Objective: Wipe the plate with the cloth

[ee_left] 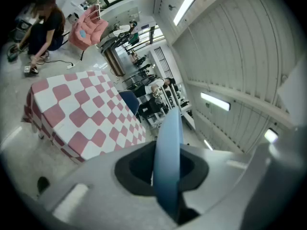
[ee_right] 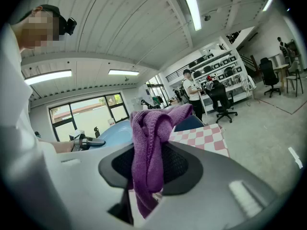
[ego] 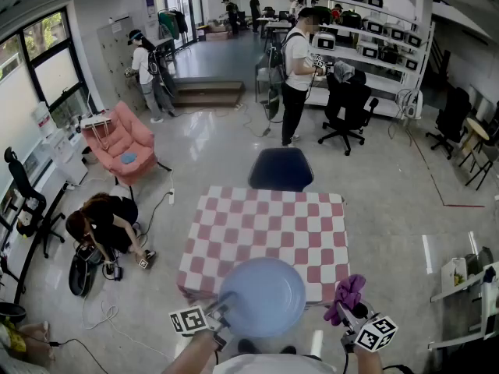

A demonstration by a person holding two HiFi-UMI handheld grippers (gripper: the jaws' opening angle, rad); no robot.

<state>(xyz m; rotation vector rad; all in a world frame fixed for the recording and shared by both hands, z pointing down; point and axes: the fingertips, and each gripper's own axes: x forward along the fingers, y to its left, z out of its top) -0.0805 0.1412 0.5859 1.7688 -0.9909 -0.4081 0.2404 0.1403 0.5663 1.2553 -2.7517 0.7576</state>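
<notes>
Head view: L gripper (ego: 217,319) was clamped on the blue plate (ego: 263,296) by its rim, held above the checkered table (ego: 265,224). R gripper (ego: 348,315) pinched the purple cloth (ego: 345,292) just beside it. Wiping prob. not yet begun; next needs cloth pressed onto plate face.

A big open lab or workshop hall: in the head view, shelves (ego: 387,36) of boxes and devices fill the upper right, with black office chairs (ego: 347,106) before them, cables (ego: 109,315) trail over the polished floor (ego: 218,142) at lower left, and windows (ego: 47,65) line the left edge
</notes>
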